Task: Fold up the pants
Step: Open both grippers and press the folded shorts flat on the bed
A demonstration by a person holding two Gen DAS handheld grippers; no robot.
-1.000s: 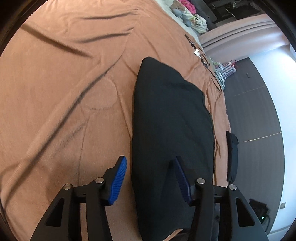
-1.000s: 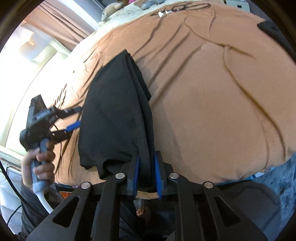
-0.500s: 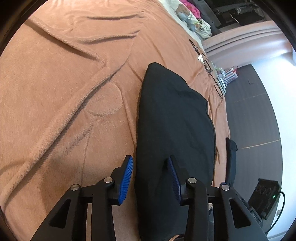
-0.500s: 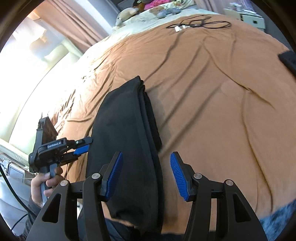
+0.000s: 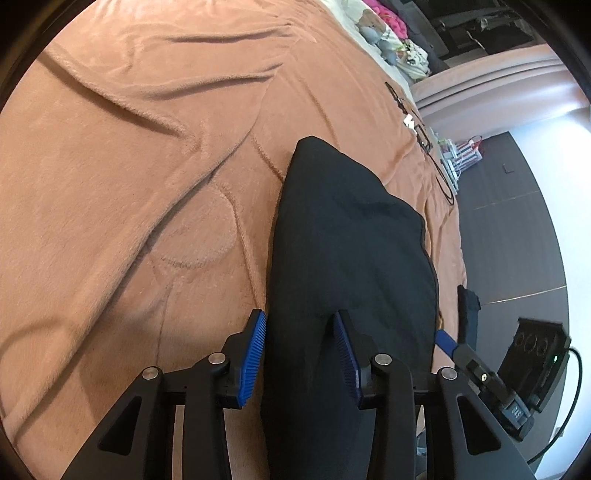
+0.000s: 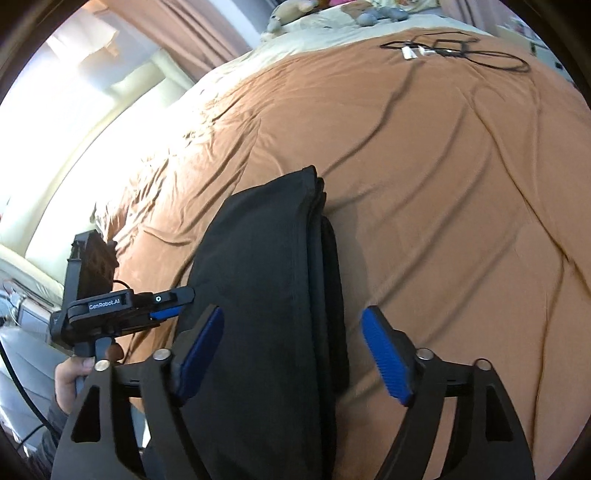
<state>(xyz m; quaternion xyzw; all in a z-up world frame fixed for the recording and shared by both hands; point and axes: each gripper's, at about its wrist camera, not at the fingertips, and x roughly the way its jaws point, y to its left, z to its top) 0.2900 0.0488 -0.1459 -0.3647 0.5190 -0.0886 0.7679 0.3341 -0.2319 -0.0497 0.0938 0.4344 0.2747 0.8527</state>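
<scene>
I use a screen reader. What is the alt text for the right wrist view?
Folded black pants lie on a brown blanket, between the open right tongs, whose jaws have just been opening. The left tongs sit at the pants' left edge.

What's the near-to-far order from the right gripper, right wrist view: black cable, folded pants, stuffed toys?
1. folded pants, between the right gripper's open fingers.
2. black cable, far across the brown blanket, upper right.
3. stuffed toys, beyond it at the bed's far end.

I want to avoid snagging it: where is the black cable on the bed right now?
In the right wrist view the black cable lies coiled at the far end of the brown blanket, upper right, well beyond the folded black pants.
</scene>
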